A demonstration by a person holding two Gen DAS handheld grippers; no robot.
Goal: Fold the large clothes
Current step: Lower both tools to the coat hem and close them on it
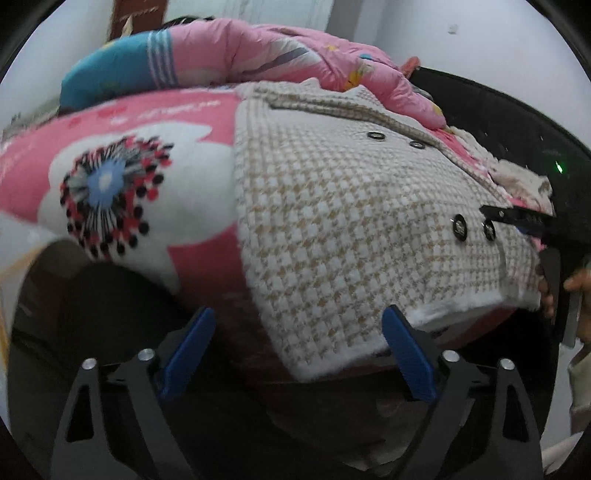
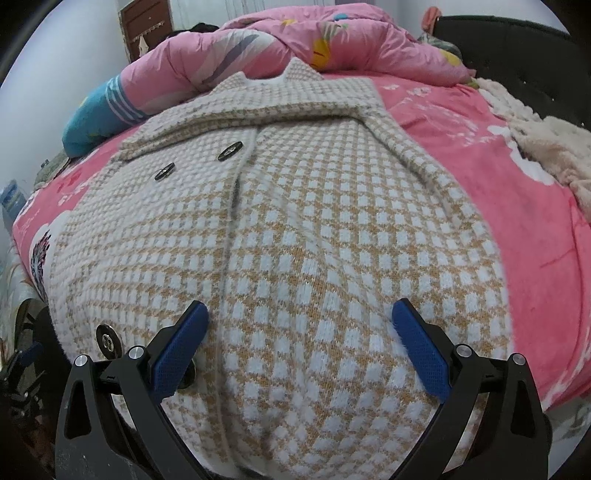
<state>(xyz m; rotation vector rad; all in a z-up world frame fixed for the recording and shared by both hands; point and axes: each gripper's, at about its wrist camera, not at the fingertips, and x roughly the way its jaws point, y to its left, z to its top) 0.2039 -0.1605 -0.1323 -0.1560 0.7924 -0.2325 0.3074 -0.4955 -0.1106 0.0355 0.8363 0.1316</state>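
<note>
A beige and white houndstooth coat (image 2: pixel 325 236) with dark round buttons lies flat on the pink bed sheet (image 2: pixel 517 236), collar at the far end. It also shows in the left wrist view (image 1: pixel 351 206), its hem hanging over the bed's near edge. My left gripper (image 1: pixel 299 321) is open and empty, low in front of the hem's left corner. My right gripper (image 2: pixel 299 314) is open, hovering just over the coat's lower front. The right gripper also shows in the left wrist view (image 1: pixel 517 218) at the coat's right side.
A pink quilt (image 2: pixel 295 48) and a blue striped pillow (image 2: pixel 99 110) are piled at the far end of the bed. A cream fleece blanket (image 2: pixel 546 147) lies at the right edge by a black headboard (image 2: pixel 517 62). A wooden door (image 2: pixel 147 22) stands behind.
</note>
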